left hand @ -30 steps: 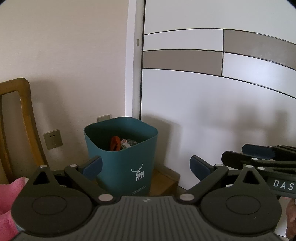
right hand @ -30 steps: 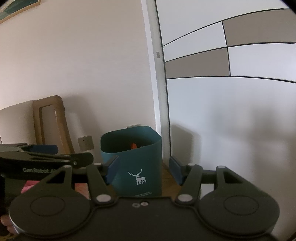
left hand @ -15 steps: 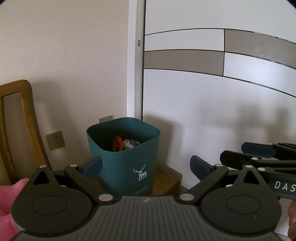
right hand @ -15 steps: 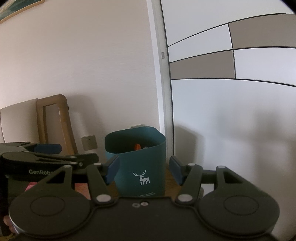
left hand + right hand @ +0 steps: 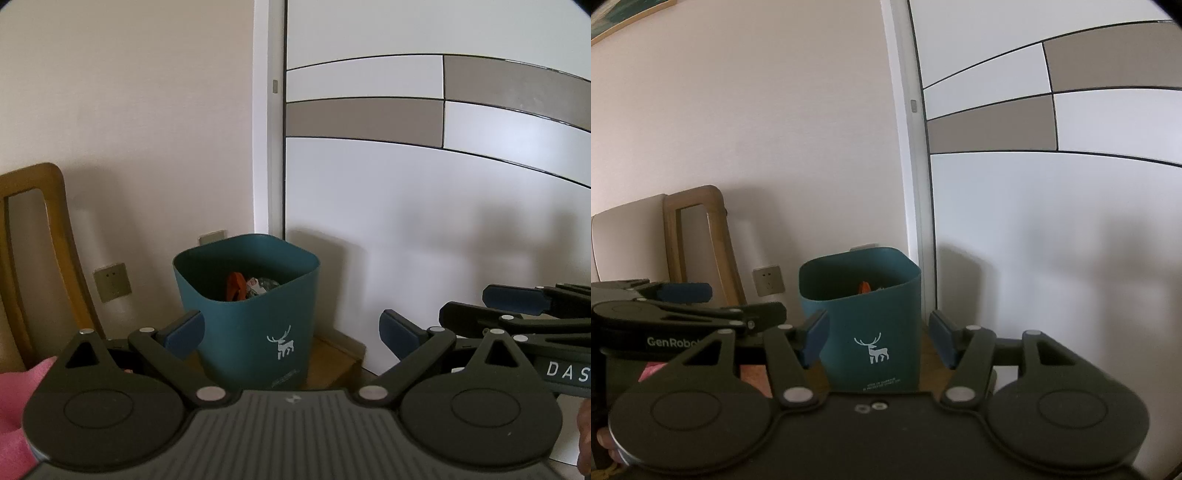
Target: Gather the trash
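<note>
A teal bin (image 5: pixel 247 317) with a white deer print stands on the floor in the corner, between the wall and a panelled door. Inside it lie an orange scrap (image 5: pixel 235 286) and crumpled wrappers (image 5: pixel 260 284). My left gripper (image 5: pixel 291 332) is open and empty, held short of the bin and aimed at it. The right gripper (image 5: pixel 878 336) is open too, with nothing between its blue pads, and the bin (image 5: pixel 864 306) shows through the gap. Each gripper's fingers show side-on at the edge of the other's view.
A wooden chair back (image 5: pixel 33 229) leans at the left wall, next to a wall socket (image 5: pixel 112 282). The white and taupe panelled door (image 5: pixel 424 184) fills the right side. Pink cloth (image 5: pixel 14 406) lies at the lower left, and a cream cushion (image 5: pixel 624 243) is beside the chair.
</note>
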A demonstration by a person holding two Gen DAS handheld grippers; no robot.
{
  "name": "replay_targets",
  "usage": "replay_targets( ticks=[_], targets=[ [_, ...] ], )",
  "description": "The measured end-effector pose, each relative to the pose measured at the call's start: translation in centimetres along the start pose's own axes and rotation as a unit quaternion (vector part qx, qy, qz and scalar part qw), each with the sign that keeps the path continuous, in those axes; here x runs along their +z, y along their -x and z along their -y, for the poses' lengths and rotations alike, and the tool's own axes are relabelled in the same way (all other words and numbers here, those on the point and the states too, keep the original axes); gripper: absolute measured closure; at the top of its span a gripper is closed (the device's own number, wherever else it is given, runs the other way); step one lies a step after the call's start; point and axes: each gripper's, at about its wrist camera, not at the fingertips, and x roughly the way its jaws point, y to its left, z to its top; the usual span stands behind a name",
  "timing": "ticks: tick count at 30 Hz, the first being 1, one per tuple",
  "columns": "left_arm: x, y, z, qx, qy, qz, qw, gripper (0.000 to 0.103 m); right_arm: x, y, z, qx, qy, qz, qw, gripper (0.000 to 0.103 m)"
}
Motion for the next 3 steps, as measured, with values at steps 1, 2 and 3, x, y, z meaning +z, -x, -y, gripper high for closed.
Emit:
replay_targets(
  ticks=[1, 2, 3],
  targets=[
    [0.00, -0.06, -0.02, -0.002, 0.002, -0.002, 1.0000, 0.002, 0.00, 0.01, 0.04, 0.001, 0.000, -0.001, 1.000, 0.044],
    [-0.02, -0.12, -0.02, -0.003, 0.002, -0.003, 1.0000, 0.002, -0.03, 0.00, 0.10, 0.001, -0.001, -0.001, 1.000, 0.044],
    [-0.07, -0.16, 0.02, -0.003, 0.002, -0.004, 1.0000, 0.002, -0.10, 0.03, 0.16, 0.001, -0.002, 0.000, 1.000, 0.044]
  ],
)
